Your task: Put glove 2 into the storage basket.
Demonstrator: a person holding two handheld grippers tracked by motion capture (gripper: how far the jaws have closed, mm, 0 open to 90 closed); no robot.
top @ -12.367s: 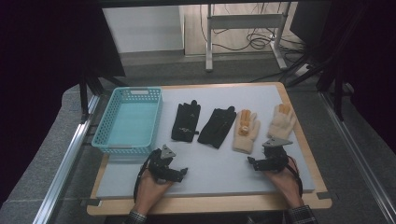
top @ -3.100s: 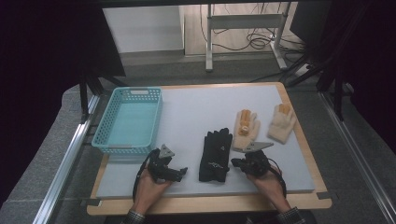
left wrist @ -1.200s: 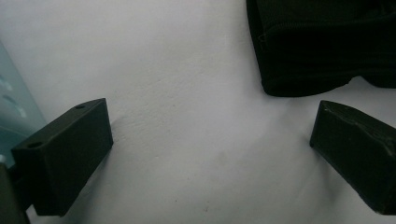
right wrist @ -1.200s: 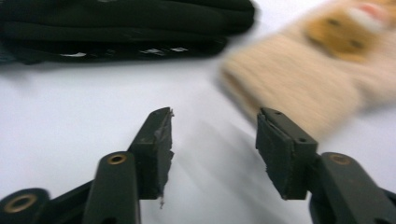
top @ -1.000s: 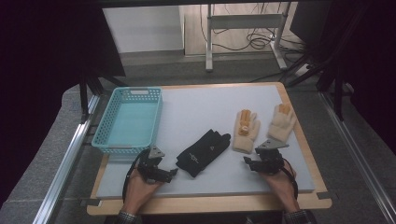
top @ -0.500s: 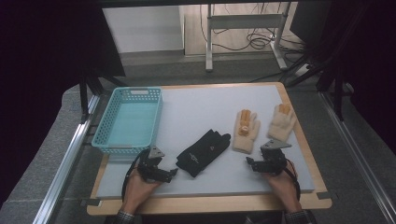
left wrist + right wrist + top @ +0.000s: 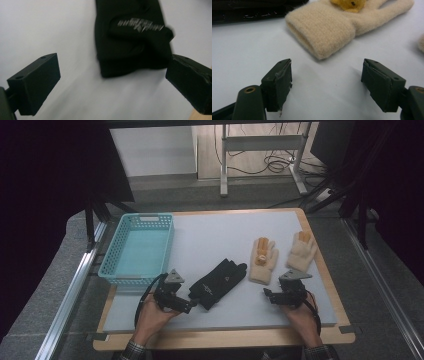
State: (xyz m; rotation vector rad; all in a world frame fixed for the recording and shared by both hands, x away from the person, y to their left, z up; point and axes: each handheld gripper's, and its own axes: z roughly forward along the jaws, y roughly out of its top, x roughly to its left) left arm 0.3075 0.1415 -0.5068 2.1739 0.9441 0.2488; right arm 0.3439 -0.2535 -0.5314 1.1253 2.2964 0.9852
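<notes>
On a pale counter [image 7: 210, 227], a person's left gripper [image 7: 192, 304] sits just beside the cuff of a stacked pair of black gloves [image 7: 218, 282], its jaws spread wide and holding nothing. The black gloves lie diagonally near the front middle of the counter, with a turquoise basket [image 7: 137, 248] to their left and 2 cream knit gloves to their right: the nearer cream glove [image 7: 263, 259] just beside them, the farther cream glove [image 7: 301, 250] beyond it. The right gripper [image 7: 269, 295] rests in front of the nearer cream glove, jaws likewise wide apart and empty.

The step in hand appears to be picking up the black gloves, probably for the basket. To do it well, the left jaws should straddle the cuff end squarely and close on both layers, so that neither glove slides free when lifted.

The left gripper view [image 7: 110, 62] reveals white lettering on the black gloves [image 7: 132, 37], unreadable from above. The right gripper view [image 7: 327, 82] shows the ribbed cuff opening of the nearer cream glove [image 7: 324, 27]. The high view alone gives the basket.
</notes>
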